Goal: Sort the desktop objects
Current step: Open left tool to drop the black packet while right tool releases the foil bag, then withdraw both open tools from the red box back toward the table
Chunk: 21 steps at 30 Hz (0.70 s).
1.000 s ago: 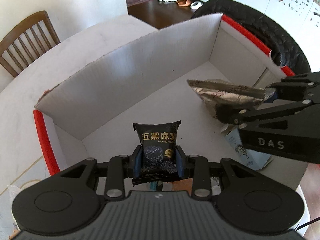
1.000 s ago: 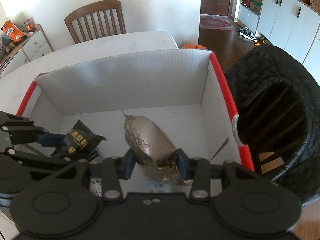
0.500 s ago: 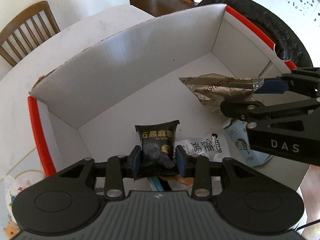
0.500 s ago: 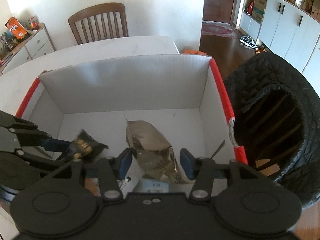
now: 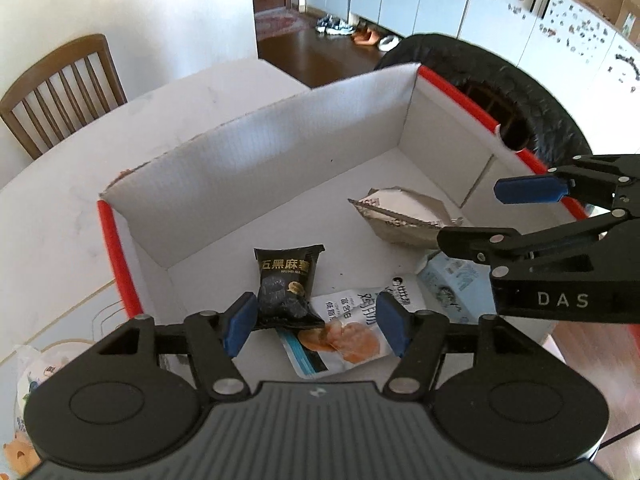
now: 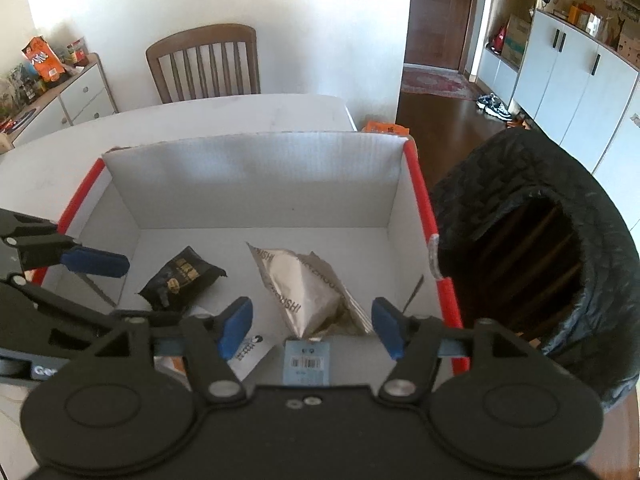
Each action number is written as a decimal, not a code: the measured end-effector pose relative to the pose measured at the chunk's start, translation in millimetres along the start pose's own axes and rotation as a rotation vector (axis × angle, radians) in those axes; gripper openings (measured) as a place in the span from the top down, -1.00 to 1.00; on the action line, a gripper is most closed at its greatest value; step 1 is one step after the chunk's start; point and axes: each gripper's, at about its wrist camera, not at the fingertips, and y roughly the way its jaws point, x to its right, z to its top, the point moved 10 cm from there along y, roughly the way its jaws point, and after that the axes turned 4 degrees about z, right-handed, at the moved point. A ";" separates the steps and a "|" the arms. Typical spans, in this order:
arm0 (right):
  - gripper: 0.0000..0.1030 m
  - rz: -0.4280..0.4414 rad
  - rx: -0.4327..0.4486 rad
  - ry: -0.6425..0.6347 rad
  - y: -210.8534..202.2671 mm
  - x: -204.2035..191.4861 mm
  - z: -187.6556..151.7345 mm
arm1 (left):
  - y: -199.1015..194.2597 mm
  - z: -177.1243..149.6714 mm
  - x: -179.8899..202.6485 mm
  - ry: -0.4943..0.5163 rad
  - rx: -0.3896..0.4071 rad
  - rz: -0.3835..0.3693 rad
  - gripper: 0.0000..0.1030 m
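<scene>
The white box (image 6: 256, 184) with red edges sits on the bench (image 5: 60, 216) and now holds both packets. The silver pouch (image 6: 304, 292) and black snack packet (image 5: 286, 284) lie on its floor — released. Left claw (image 5: 316, 322) and right claw (image 6: 310, 326) have just been opening, nothing gripped; this drop-off looks complete.

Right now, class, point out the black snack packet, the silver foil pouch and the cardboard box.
black snack packet (image 5: 286, 280), left wrist view, printed front.
silver foil pouch (image 6: 304, 284), right wrist view, creased middle.
cardboard box (image 6: 256, 176), right wrist view, far inner wall.
</scene>
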 end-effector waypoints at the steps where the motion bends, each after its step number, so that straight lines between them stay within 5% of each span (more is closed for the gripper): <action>1: -0.27 0.003 0.004 -0.005 -3.9 -0.7 0.1 | -3.3 -0.2 1.4 -0.002 0.009 0.001 -0.25; 21: -0.37 0.068 0.094 -0.028 -62.6 -37.1 -14.7 | -79.4 -30.3 -4.8 -0.042 0.171 -0.073 -0.25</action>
